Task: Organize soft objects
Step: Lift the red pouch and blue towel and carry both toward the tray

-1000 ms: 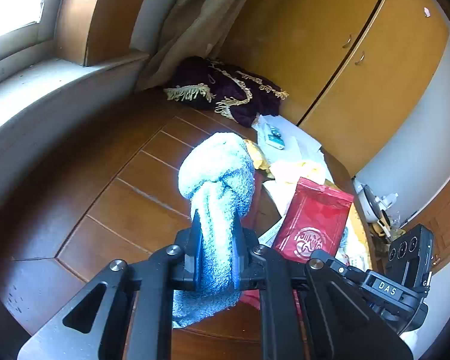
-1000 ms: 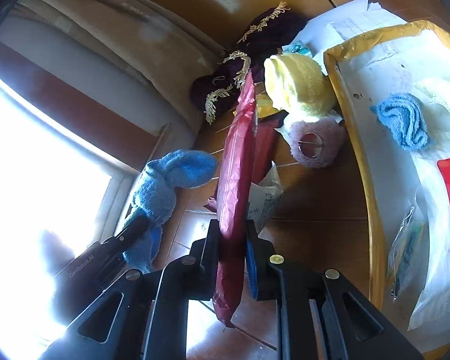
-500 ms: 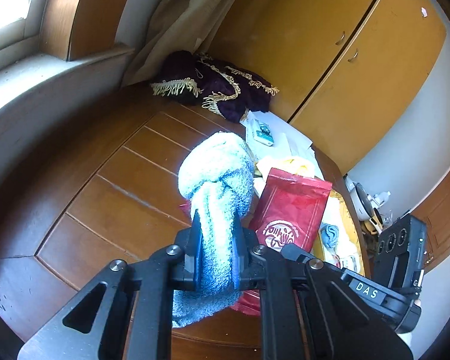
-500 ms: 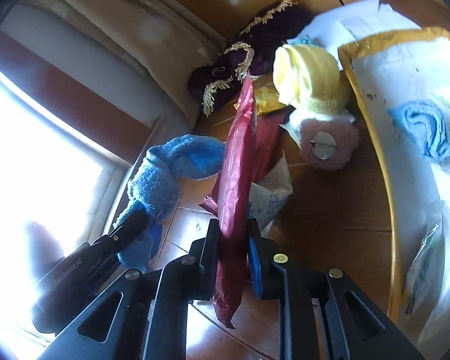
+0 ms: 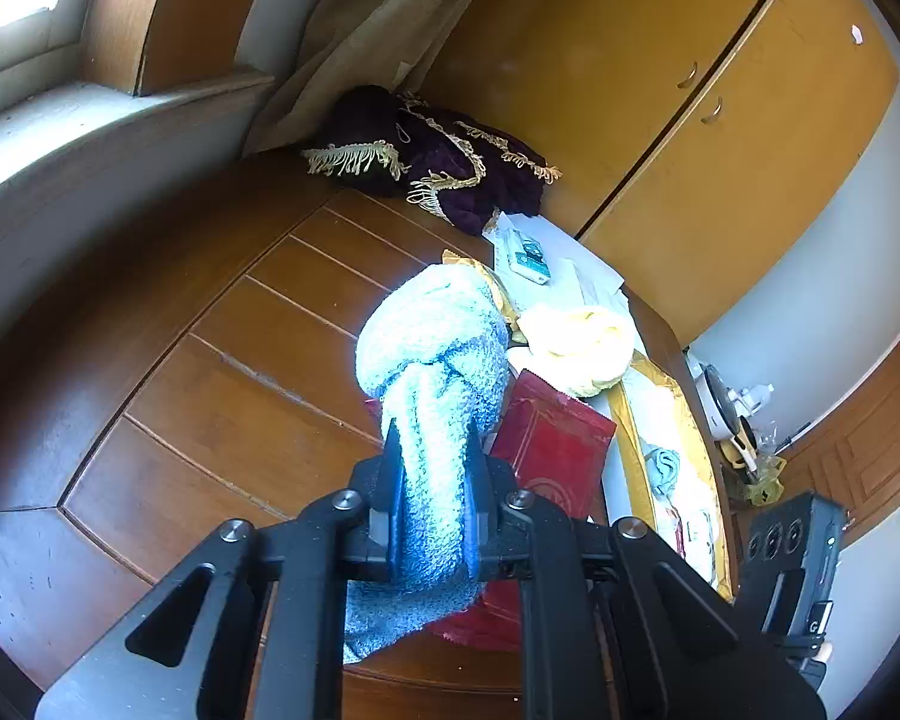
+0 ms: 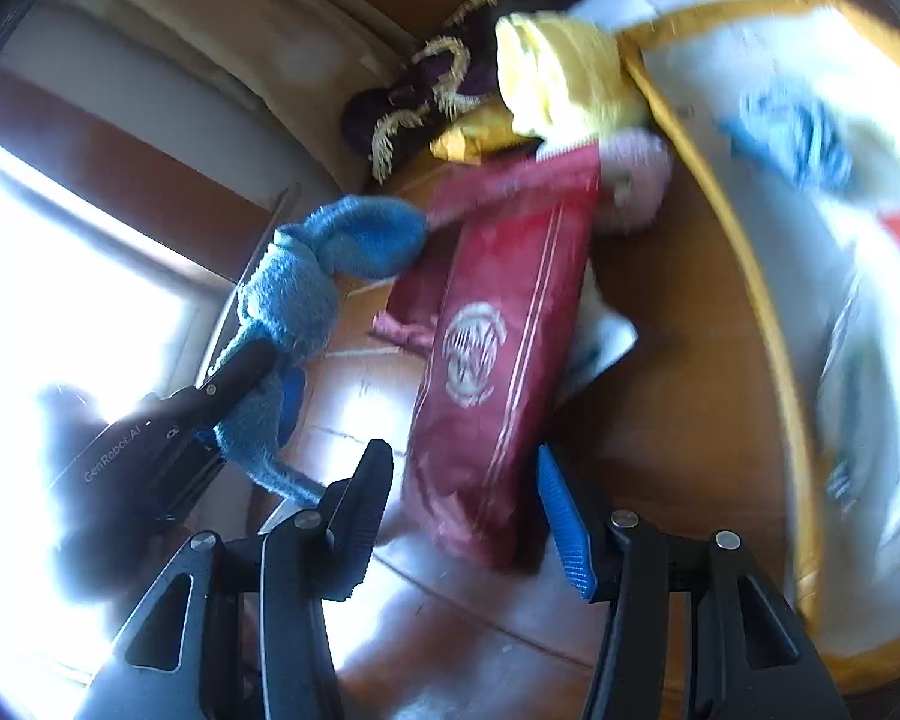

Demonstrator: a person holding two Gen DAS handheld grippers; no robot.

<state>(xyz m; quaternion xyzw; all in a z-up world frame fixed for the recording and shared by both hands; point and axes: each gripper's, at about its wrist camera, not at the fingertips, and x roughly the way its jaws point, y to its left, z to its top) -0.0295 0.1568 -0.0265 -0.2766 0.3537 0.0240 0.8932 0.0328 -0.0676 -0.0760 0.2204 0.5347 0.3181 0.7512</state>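
The left gripper is clamped on a blue towel, whose bunched end rises ahead of its fingers. The right gripper stands spread wide, a red pouch between its fingers, seemingly loose though blur hides contact. Beyond both lies a yellow cloth, then a purple fringed cloth.
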